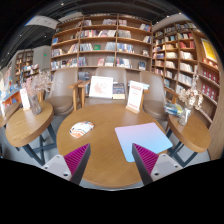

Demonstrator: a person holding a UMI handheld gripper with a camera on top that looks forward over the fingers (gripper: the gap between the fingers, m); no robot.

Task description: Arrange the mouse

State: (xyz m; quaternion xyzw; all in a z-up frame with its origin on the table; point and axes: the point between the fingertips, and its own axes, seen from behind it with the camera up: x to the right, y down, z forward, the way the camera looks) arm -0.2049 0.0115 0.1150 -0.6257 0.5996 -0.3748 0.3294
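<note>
Tall bookshelves [110, 40] fill the back of the room, well away from the work, so they will not get in the way. In front of them is a round wooden tabletop [105, 125], and it is the biggest thing close by. Two smaller round tables [25, 122] stand at its sides, each with a gap between it and the big one. A pale blue mouse pad [143, 137] lies flat on the tabletop, just ahead of the right-hand finger, and it looks like the spot made ready for the mouse. The mouse [81, 128], a small pale thing, sits on bare wood well apart from the pad, ahead of the left-hand finger, so I think it has not been put in place yet. Two white sign cards [101, 88] stand up at the far edge, out of the path. The tongs [112, 160] are wide open and hold nothing; the pink pads [78, 158] hang over the near edge. There is plenty of bare wood between mouse and pad for a slide or a lift. The round edge is close to the pad's near corner, so a push too far could tip things off.
</note>
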